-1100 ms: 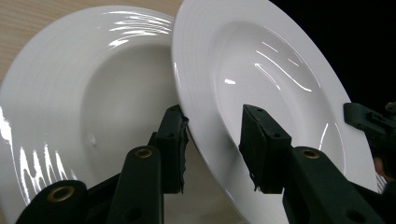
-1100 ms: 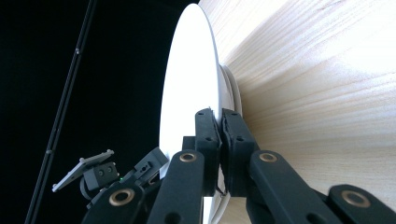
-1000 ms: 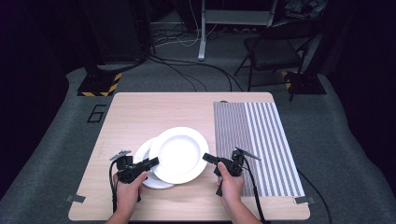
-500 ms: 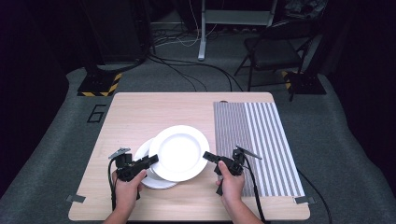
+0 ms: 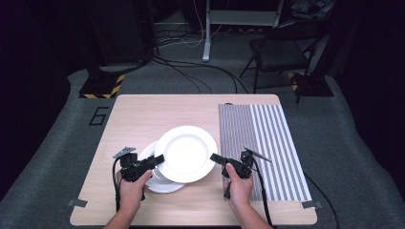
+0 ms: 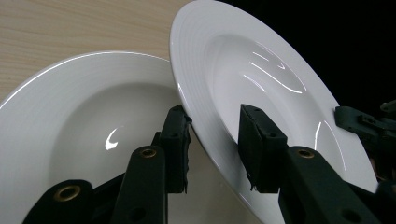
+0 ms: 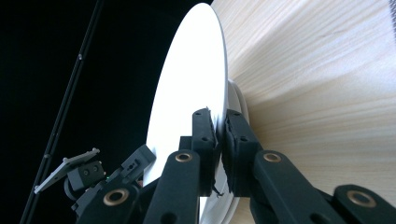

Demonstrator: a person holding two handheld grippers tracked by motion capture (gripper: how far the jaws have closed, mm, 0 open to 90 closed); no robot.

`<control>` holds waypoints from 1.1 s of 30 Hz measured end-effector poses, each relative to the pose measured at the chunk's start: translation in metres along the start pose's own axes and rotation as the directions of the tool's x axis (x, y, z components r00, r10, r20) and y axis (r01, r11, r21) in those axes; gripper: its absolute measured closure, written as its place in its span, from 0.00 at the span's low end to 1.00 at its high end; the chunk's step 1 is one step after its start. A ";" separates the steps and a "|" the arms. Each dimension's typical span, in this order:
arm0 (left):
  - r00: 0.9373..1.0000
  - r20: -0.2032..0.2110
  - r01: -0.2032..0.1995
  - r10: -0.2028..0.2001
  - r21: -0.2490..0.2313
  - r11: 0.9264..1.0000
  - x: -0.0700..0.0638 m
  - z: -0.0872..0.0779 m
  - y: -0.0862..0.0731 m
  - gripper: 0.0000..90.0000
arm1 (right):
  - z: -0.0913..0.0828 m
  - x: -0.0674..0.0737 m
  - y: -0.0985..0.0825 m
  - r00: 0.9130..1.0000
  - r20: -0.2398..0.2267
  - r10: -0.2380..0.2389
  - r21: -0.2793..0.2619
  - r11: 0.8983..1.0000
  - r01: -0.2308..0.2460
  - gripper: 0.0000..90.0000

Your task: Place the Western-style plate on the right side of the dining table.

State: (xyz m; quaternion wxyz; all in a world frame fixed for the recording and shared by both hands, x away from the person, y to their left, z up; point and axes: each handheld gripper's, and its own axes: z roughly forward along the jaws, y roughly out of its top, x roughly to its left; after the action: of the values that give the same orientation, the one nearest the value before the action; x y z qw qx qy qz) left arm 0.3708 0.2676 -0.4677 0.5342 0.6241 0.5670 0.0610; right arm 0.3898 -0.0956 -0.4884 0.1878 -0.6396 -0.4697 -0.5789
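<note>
Two white deep plates are on the wooden table (image 5: 138, 114). The lower plate (image 5: 162, 185) (image 6: 79, 121) lies flat on it. The upper plate (image 5: 186, 153) (image 6: 266, 60) (image 7: 187, 79) is lifted and overlaps the lower one's right side. My right gripper (image 5: 216, 157) (image 7: 217, 114) is shut on the upper plate's right rim, with a pad pressed on each face. My left gripper (image 5: 155, 160) (image 6: 212, 112) straddles that plate's left rim. Its jaws stand apart, one under the rim and one over the plate's top face.
A grey-and-white striped mat (image 5: 267, 133) covers the table's right side, just beyond my right hand. A folding chair (image 5: 282, 47), a white stand's legs (image 5: 207, 28), cables and a yellow-black striped block (image 5: 98, 88) are on the floor behind the table.
</note>
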 end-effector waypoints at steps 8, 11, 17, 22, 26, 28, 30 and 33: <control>1.000 0.015 0.003 -0.003 0.001 1.000 -0.005 0.007 0.001 0.71 | -0.007 -0.001 0.005 1.000 0.007 -0.018 -0.015 1.000 0.018 0.93; 1.000 0.024 -0.003 0.003 0.004 1.000 -0.008 0.011 0.003 0.71 | -0.011 -0.001 0.007 1.000 0.012 -0.018 -0.027 0.999 0.019 0.93; 0.999 0.031 -0.007 0.006 0.008 1.000 -0.014 0.017 0.005 0.71 | -0.017 -0.001 0.010 1.000 0.017 -0.014 -0.036 0.999 0.015 0.93; 0.999 0.046 -0.019 0.018 0.012 1.000 -0.022 0.025 0.009 0.71 | -0.026 -0.002 0.016 0.999 0.026 -0.022 -0.051 0.998 0.023 0.92; 0.998 0.057 -0.031 0.030 0.020 0.999 -0.025 0.029 0.011 0.71 | -0.030 -0.002 0.018 0.999 0.037 -0.020 -0.054 0.998 0.022 0.92; 0.997 0.063 -0.040 0.039 0.027 0.999 -0.026 0.031 0.012 0.71 | -0.032 -0.003 0.020 0.999 0.035 -0.034 -0.064 0.997 0.036 0.92; 0.997 0.072 -0.044 0.042 0.026 0.999 -0.030 0.036 0.014 0.71 | -0.037 -0.002 0.022 0.999 0.045 -0.030 -0.067 0.997 0.032 0.92; 0.995 0.081 -0.054 0.051 0.035 0.998 -0.031 0.038 0.015 0.71 | -0.042 -0.002 0.024 0.998 0.058 -0.037 -0.070 0.997 0.041 0.91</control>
State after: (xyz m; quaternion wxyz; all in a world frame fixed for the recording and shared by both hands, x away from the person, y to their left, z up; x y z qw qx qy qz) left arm 0.3949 0.2239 -0.4562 0.5432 0.6504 0.5296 0.0393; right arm 0.3861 -0.1410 -0.4725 0.1404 -0.6527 -0.4663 -0.5803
